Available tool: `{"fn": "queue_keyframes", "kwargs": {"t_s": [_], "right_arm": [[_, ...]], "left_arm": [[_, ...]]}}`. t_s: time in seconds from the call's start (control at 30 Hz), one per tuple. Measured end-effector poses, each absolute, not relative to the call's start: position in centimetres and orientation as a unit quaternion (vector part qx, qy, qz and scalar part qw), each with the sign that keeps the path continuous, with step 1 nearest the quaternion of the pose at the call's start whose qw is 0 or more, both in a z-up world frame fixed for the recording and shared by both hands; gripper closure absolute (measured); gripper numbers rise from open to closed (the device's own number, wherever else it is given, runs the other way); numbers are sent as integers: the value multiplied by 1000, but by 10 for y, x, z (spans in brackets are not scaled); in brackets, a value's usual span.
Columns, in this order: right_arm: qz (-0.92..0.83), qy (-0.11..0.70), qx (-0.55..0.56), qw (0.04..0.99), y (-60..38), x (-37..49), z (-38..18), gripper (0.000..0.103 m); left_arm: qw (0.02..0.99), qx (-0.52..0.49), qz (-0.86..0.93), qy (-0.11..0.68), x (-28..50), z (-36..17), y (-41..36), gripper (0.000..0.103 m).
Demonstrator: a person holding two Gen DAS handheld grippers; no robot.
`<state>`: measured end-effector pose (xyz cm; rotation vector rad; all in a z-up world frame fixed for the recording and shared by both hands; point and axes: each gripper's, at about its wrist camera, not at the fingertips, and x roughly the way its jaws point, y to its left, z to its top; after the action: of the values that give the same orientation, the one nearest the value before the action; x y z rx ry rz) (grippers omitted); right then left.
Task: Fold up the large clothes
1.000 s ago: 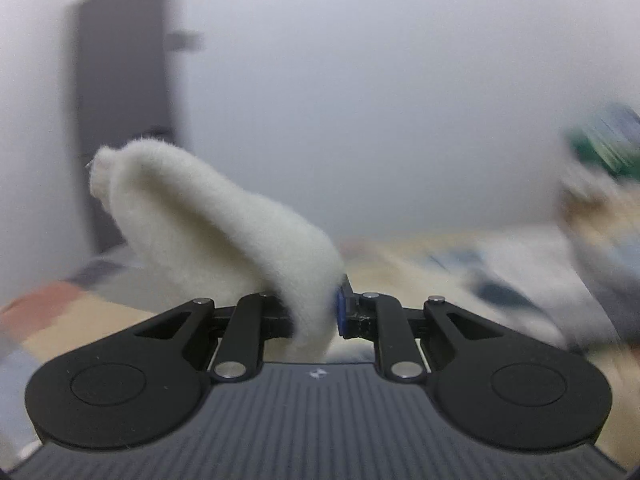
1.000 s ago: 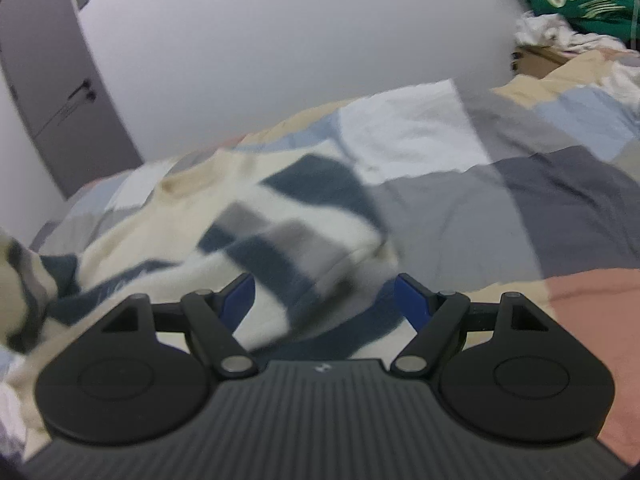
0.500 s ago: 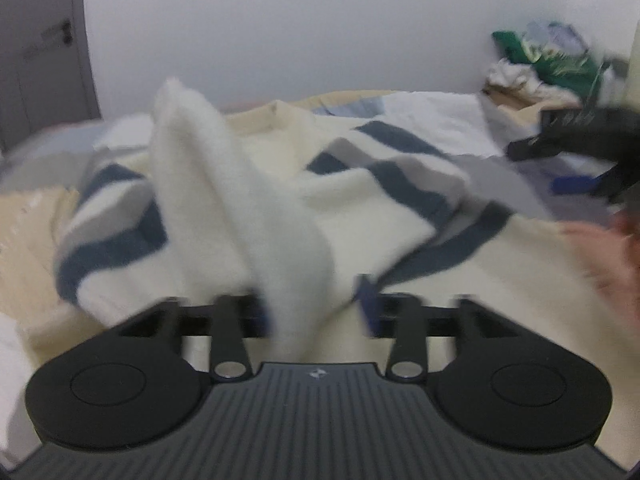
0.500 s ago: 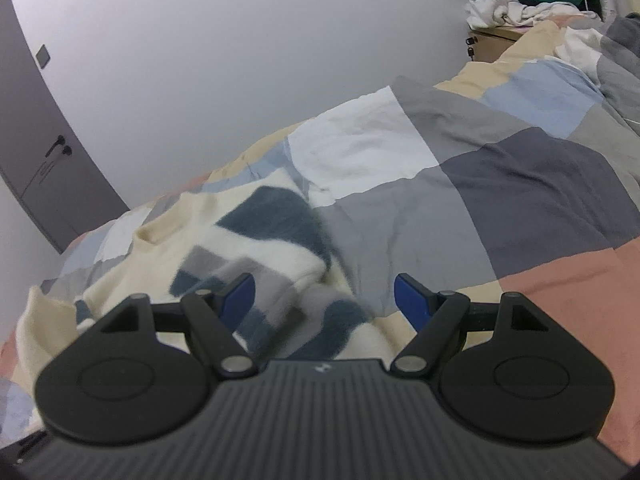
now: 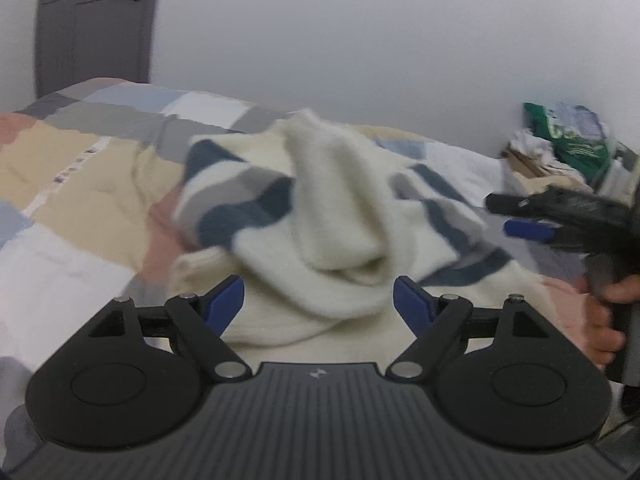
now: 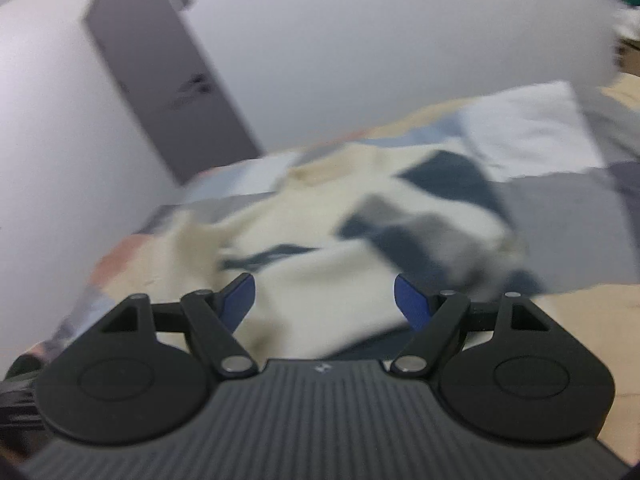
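Note:
A cream sweater with navy and grey stripes point(image 5: 332, 216) lies bunched on the patchwork bed. My left gripper point(image 5: 318, 304) is open, with a cream fold of the sweater lying loose between and just beyond its blue pads. My right gripper point(image 6: 324, 300) is open over the cream body of the sweater point(image 6: 328, 248), holding nothing. It also shows at the right edge of the left wrist view point(image 5: 560, 220), held in a bare hand. Both views are blurred.
The patchwork quilt point(image 5: 88, 168) covers the bed. A grey door point(image 5: 92, 24) stands at the back left in a white wall. A heap of clothes with a green item point(image 5: 572, 140) sits on a stand at the right.
My left gripper has opened and let go of the cream fold, which has dropped onto the sweater. The right gripper has swung left toward the sweater, still open.

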<state>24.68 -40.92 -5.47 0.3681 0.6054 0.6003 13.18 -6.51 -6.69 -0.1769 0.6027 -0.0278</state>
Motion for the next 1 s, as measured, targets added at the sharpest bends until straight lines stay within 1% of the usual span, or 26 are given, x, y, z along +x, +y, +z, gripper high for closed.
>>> {"fn": "queue_keyframes", "kwargs": {"t_s": [0.23, 0.37, 0.5, 0.6, 0.63, 0.67, 0.7, 0.73, 0.77, 0.8, 0.83, 0.93, 1.0], "right_arm": [[365, 257, 148, 882, -355, 226, -50, 25], [374, 236, 116, 889, -322, 223, -49, 25], [372, 242, 66, 894, -285, 238, -49, 25], [383, 248, 71, 887, -268, 248, -51, 26], [383, 248, 68, 887, -262, 251, -53, 28], [383, 246, 61, 889, -256, 255, -55, 30], [379, 242, 52, 892, -250, 259, -56, 37], [372, 242, 45, 895, -246, 264, -57, 50], [366, 246, 43, 897, -244, 268, -58, 59], [364, 251, 46, 896, -245, 271, -58, 75], [360, 251, 50, 897, -247, 271, -57, 81], [327, 221, 55, 917, -265, 261, -48, 85], [300, 213, 89, 926, -286, 257, -41, 85]], "left_arm": [[943, -124, 12, 310, 139, -84, -43, 18], [942, -133, 12, 307, 148, -95, -34, 18], [936, -148, 9, 320, 156, -111, -18, 18], [932, -170, 1, 321, 157, -117, -8, 18], [932, -173, 0, 320, 158, -117, -7, 18], [932, -176, -1, 317, 158, -118, -5, 18], [932, -179, -1, 315, 158, -119, -4, 18], [932, -181, -2, 315, 159, -119, -4, 18], [932, -182, -2, 315, 160, -120, -3, 18], [932, -182, -2, 314, 160, -120, -2, 18], [932, -184, -2, 313, 161, -120, -1, 18], [930, -194, 1, 311, 160, -119, -1, 18], [928, -204, 5, 310, 160, -117, 0, 18]]}}
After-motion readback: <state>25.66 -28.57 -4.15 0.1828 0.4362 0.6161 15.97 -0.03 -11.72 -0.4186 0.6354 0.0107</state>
